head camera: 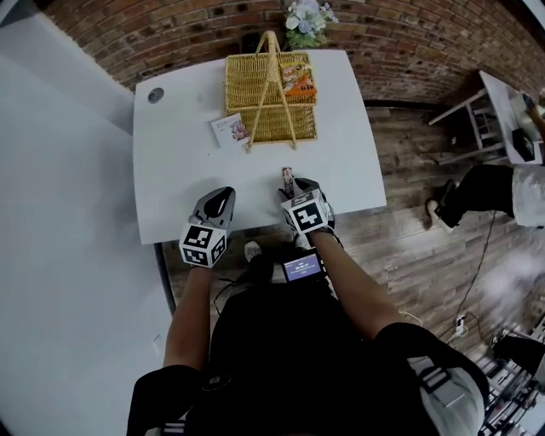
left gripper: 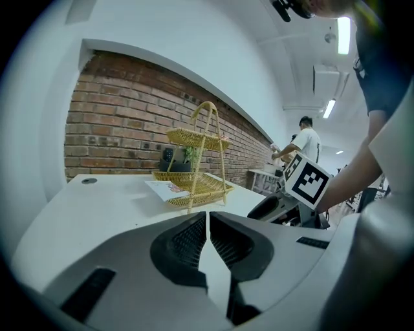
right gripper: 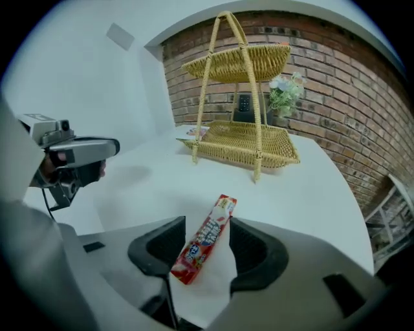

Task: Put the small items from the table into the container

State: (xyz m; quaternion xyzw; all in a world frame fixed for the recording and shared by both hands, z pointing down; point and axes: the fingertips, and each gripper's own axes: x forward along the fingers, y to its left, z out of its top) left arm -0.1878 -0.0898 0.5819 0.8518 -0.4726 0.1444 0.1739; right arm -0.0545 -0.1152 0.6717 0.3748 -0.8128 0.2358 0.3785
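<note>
A red candy stick (head camera: 288, 179) lies flat on the white table (head camera: 170, 170) near its front edge. My right gripper (head camera: 300, 189) hangs over it, tilted down. Its jaws stand open on either side of the candy stick (right gripper: 206, 238), and neither pad touches it. To the left, my left gripper (head camera: 223, 197) sits above the table's front edge, shut and empty, its fingers (left gripper: 187, 242) pressed together. The two-tier wicker basket (head camera: 271, 98) stands at the back of the table with an orange packet (head camera: 298, 78) in it. A small white packet (head camera: 230, 129) lies by the basket's left side.
A round cable hole (head camera: 155, 95) sits in the table's back left corner. Flowers (head camera: 306, 21) stand against the brick wall behind the basket. Another person (head camera: 502, 192) and a white table (head camera: 502, 111) are off to the right, across the wooden floor.
</note>
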